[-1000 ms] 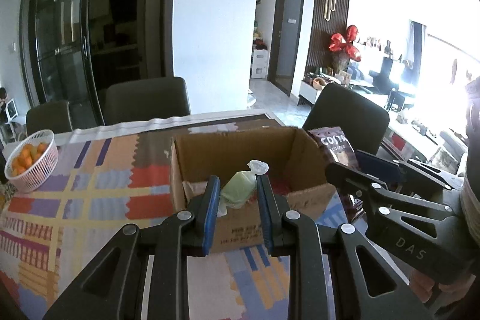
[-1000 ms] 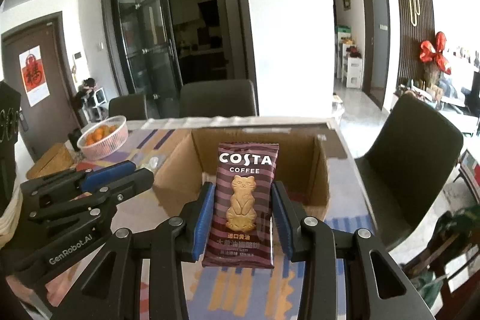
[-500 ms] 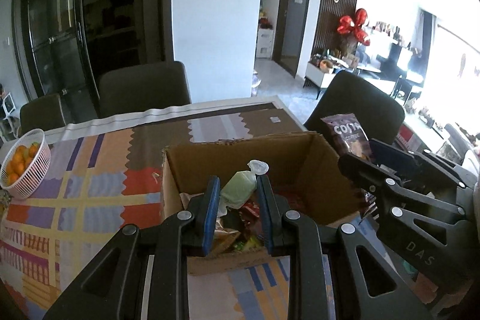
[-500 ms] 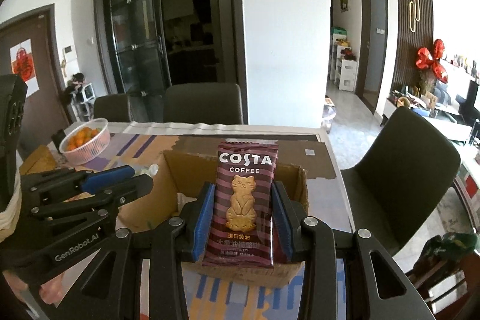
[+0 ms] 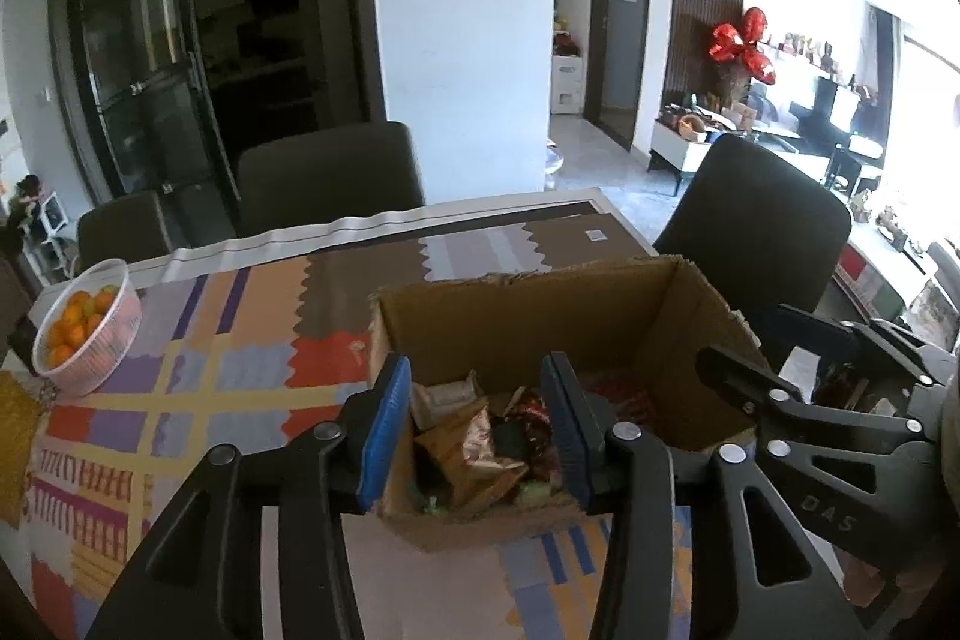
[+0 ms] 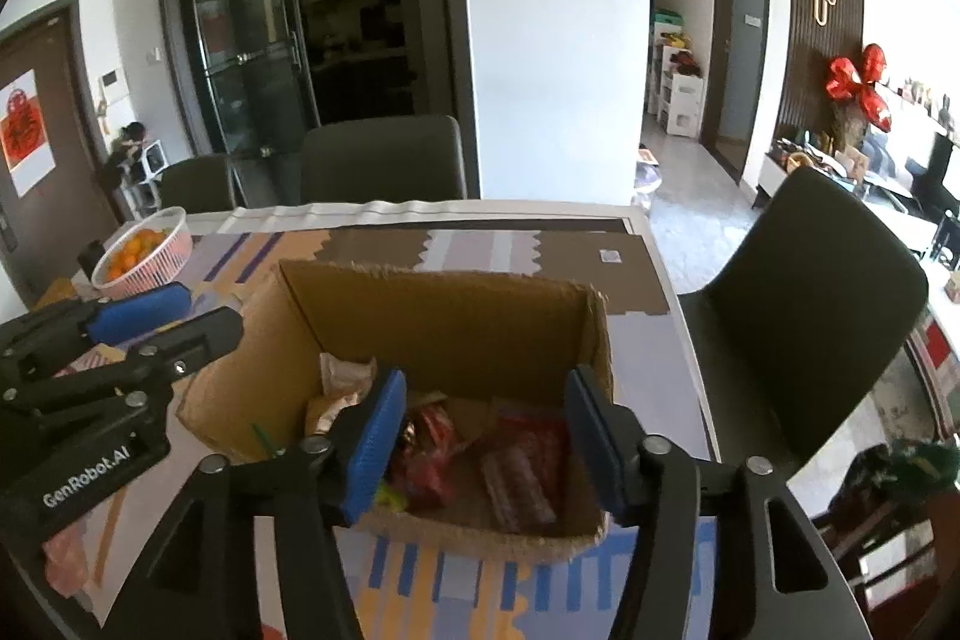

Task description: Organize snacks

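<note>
Snacks (image 6: 480, 454) lie heaped in the bottom of the cardboard box (image 6: 438, 316), which stands open-topped on the patterned tablecloth (image 5: 198, 370) near the table's right end. From the right wrist view I can make out red wrappers on the right side of the heap and a crumpled pale packet toward the back left corner; from the left wrist view a tan foil bag (image 5: 474, 454) sits up among darker wrappers. Judging by that, a good part of the sorting is done, since several packets are in the box. I see no loose packet for certain on the cloth around it, though much of the table lies outside both views, so how much is left I cannot say. Both tools hang side by side over the box's near edge, angled down into it. The left gripper (image 5: 474, 427) has its blue-padded jaws spread wide apart with nothing between them. The right gripper (image 6: 480, 439) is likewise wide open and holds nothing. Each shows in the other's camera at the frame edge, close alongside. Off to the left a white basket of oranges (image 5: 87, 328) stands well apart from the box, and dark chairs (image 6: 810, 304) ring the table.
</note>
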### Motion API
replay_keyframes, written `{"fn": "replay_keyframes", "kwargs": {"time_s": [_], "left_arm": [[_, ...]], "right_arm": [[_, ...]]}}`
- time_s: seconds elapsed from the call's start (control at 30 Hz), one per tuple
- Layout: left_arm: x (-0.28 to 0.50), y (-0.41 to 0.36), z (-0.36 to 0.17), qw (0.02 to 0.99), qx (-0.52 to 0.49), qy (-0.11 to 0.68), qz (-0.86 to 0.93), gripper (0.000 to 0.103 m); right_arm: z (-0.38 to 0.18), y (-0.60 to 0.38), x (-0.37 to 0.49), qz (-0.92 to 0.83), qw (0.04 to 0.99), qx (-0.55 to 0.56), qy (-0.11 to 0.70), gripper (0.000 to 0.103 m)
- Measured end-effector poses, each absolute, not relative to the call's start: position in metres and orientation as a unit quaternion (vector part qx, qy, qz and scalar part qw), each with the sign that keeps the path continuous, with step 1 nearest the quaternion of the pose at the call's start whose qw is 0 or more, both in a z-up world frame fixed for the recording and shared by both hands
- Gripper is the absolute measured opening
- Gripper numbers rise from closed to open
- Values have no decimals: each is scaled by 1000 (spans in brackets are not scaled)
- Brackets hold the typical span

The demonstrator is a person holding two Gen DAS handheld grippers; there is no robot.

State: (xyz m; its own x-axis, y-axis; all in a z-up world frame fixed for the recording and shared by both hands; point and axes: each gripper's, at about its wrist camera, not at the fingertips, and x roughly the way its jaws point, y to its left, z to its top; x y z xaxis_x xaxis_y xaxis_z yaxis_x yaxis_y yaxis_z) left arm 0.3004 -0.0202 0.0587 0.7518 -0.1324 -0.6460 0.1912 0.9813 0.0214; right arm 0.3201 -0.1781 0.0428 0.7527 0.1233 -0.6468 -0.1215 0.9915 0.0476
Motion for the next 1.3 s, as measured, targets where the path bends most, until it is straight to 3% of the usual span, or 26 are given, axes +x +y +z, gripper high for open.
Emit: {"fn": "replay_keyframes", "kwargs": {"time_s": [0.33,0.67,1.3], "left_arm": [[240,-5,67,949,23,308,-65,73],[179,1,72,959,19,280,-46,87],[98,-1,70,964,40,261,-22,101]], "right_arm": [[59,-184,266,62,950,5,305,79],[67,-179,199,59,964,-12,259,91],[60,-187,126,54,964,-15,259,92]]}}
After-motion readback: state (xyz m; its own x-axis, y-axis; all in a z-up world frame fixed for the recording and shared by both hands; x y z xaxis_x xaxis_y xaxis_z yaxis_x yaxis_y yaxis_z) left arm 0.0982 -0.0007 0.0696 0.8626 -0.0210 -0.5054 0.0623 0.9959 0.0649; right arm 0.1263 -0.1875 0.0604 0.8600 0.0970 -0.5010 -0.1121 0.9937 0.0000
